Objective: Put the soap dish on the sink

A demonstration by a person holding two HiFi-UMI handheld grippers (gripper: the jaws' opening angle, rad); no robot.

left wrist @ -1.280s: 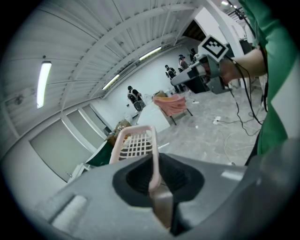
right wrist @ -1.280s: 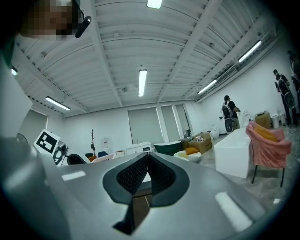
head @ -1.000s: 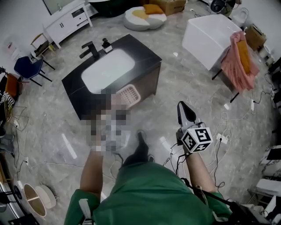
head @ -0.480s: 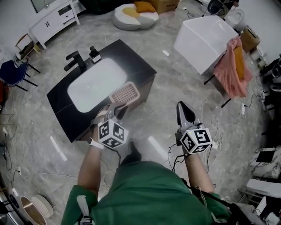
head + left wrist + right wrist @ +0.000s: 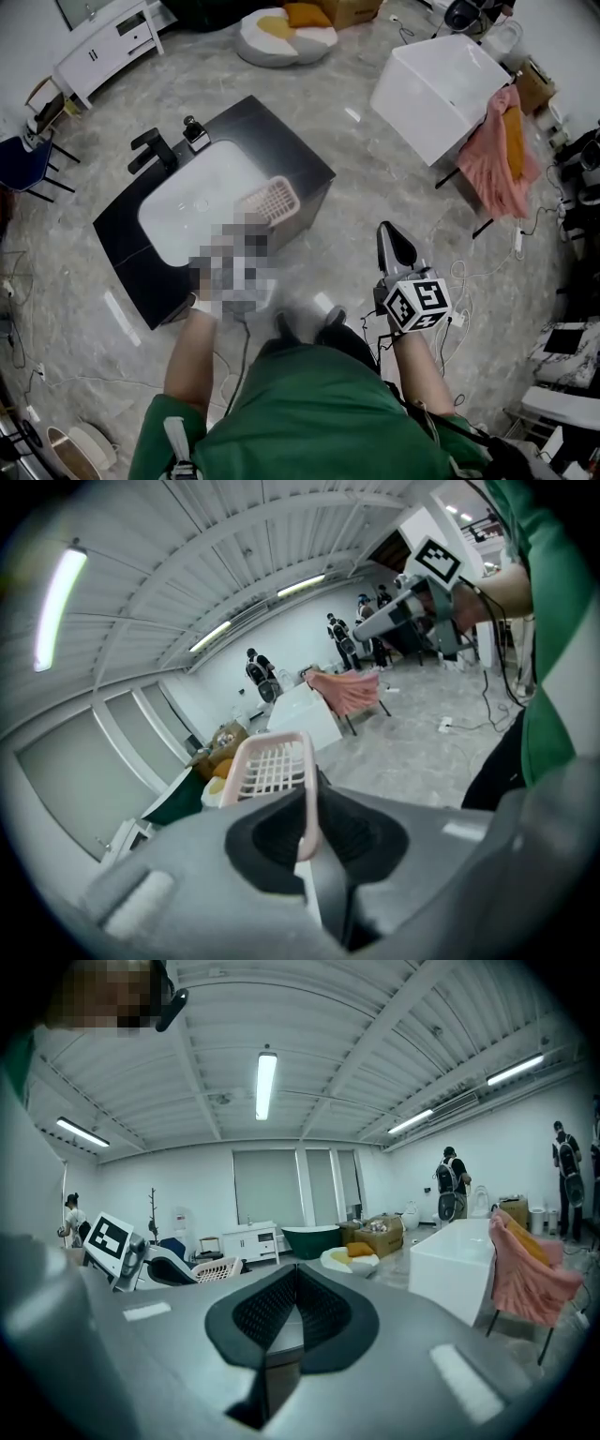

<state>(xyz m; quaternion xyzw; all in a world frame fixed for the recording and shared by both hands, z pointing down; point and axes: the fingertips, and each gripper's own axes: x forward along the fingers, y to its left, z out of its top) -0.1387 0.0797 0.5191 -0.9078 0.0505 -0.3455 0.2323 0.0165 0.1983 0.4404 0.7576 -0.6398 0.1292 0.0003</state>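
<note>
One pink lattice soap dish (image 5: 274, 766) tight in the left tool (image 5: 307, 822); right tool (image 5: 296, 1302) with jaws together, empty.

Centre-left, the pink slatted soap dish (image 5: 272, 201) is over the right rim of the white sink basin (image 5: 187, 204); the black faucet (image 5: 150, 150) stands opposite.

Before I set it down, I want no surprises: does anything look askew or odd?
Nothing spilled or broken. The soap dish is held only by one rim in the left hand-held gripper, jutting past its jaws.
</note>
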